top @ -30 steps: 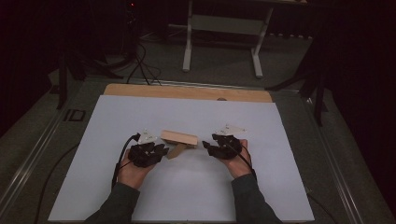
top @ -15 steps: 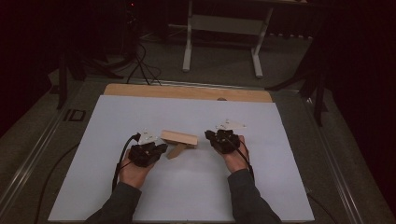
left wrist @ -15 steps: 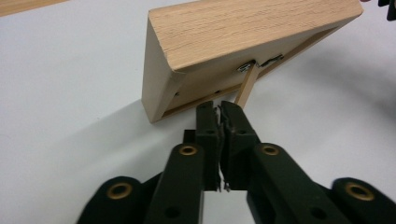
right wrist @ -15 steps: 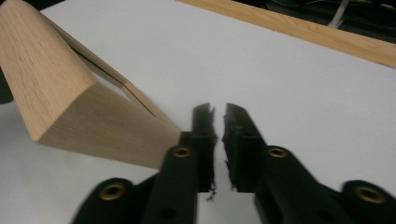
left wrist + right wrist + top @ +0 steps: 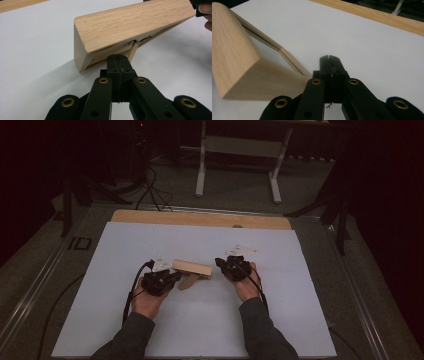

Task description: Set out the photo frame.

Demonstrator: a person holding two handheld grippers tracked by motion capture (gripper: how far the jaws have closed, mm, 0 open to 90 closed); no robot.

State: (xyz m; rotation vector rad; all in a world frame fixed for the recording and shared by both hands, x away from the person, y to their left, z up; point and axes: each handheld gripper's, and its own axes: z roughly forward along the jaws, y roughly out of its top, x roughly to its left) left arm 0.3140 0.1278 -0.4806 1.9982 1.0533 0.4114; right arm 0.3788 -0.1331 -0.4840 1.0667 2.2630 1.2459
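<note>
Dark floor and a pale metal stand (image 5: 237,157) lie beyond the surface (image 5: 125,245), whose white sheet runs up to a strip of bare wood along its far edge (image 5: 200,218). A wooden block-like piece (image 5: 192,268) sits near the middle of the sheet, tilted, with a thin wooden leg (image 5: 189,281) propping it from beneath on the near side. Wide bare sheet stretches on all sides: toward the far edge, out to both side edges, and nearer the person between the two forearms.

The left gripper (image 5: 167,279) lies just beside the piece's left end, its jaws pressed together with nothing between them. In the left gripper view the jaw tips (image 5: 117,60) sit just under the piece's (image 5: 130,27) lower edge, close to the thin leg (image 5: 132,51); whether they touch it cannot be told.

The right gripper (image 5: 223,265) sits off the piece's right end, apart from it, its jaws likewise clenched on nothing. In the right gripper view the closed tips (image 5: 329,60) point over bare sheet, with the piece (image 5: 234,50) to the side.
</note>
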